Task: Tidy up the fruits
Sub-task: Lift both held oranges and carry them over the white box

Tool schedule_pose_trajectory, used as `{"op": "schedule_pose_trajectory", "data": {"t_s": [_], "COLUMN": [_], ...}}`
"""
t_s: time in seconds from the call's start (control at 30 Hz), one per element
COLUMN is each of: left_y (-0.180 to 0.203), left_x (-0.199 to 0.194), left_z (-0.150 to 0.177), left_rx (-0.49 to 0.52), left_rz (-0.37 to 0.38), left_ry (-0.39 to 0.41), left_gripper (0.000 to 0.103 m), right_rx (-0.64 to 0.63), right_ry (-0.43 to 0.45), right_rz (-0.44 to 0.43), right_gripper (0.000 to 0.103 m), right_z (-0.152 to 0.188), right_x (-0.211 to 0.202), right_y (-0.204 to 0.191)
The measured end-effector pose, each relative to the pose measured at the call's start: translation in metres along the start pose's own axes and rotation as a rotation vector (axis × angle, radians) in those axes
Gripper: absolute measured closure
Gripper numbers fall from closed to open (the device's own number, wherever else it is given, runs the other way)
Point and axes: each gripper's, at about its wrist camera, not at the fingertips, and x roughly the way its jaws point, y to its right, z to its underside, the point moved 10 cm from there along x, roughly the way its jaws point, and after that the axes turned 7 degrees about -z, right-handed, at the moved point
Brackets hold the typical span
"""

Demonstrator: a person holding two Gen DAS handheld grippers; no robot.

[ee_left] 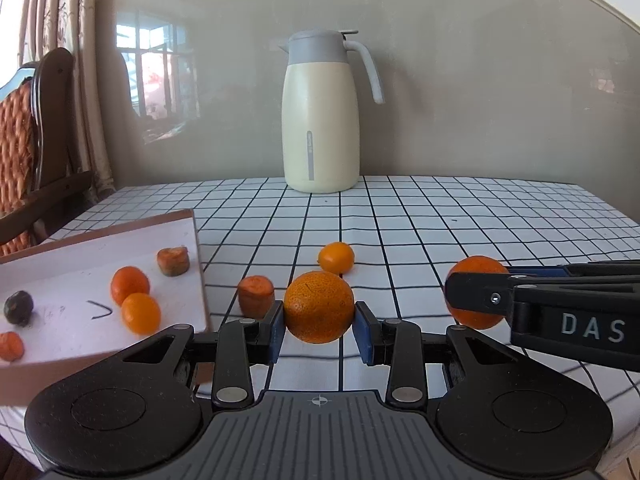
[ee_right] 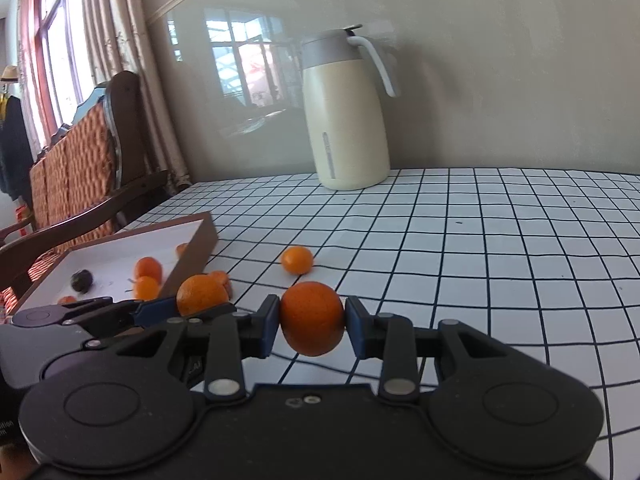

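grid-patterned white cloth (ee_left: 440,216) is being seen covering the table, with a cream thermal jug (ee_left: 322,112) with a grey lid standing at the far edge against a plain wall. a wooden chair (ee_left: 36,140) with an orange woven cushion and a curtain (ee_left: 64,40) are being shown at the left.

the left gripper (ee_left: 319,322) is being held low over the cloth with its jaws clamped on a rough-skinned orange (ee_left: 319,307), the blue pads pressing on either side of the fruit. the right gripper (ee_right: 311,320) is likewise being kept clamped on a smoother orange fruit (ee_right: 312,318), and in the left wrist view it is being seen coming in from the right edge, well apart from the left one.

a shallow brown-rimmed box (ee_left: 188,240) with a white floor is being shown lying at the left of the table. inside it two small oranges (ee_left: 130,284) (ee_left: 141,313) are being seen touching each other, with a dark round fruit (ee_left: 18,307) near the left, a carrot chunk (ee_left: 173,262) toward the far corner and another orange piece (ee_left: 11,346) at the near edge.

outside the box, a second carrot chunk (ee_left: 256,295) is being seen standing on the cloth just beside the box wall, and a small orange (ee_left: 336,257) is being seen lying farther back, apart from both grippers.
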Motion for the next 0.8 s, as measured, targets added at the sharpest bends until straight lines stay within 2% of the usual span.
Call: {"op": "schedule_pose_trajectory", "data": {"t_s": [0.4,0.8], "left_y": [-0.026,-0.083], "left_x": [-0.034,-0.062], "left_z": [0.006,0.006], "left_rx": [-0.016,-0.085], "left_rz": [-0.027,-0.119], "left_ry": [0.029,0.079], "left_gripper": [0.066,0.066], "right_rx": [-0.036,-0.128], "right_ry": [0.017,0.09], "right_rz": [-0.055,-0.162], "right_gripper": [0.076,0.076], "right_z": [0.003,-0.014], "right_x": [-0.011,-0.009], "right_y": [-0.034,-0.097]}}
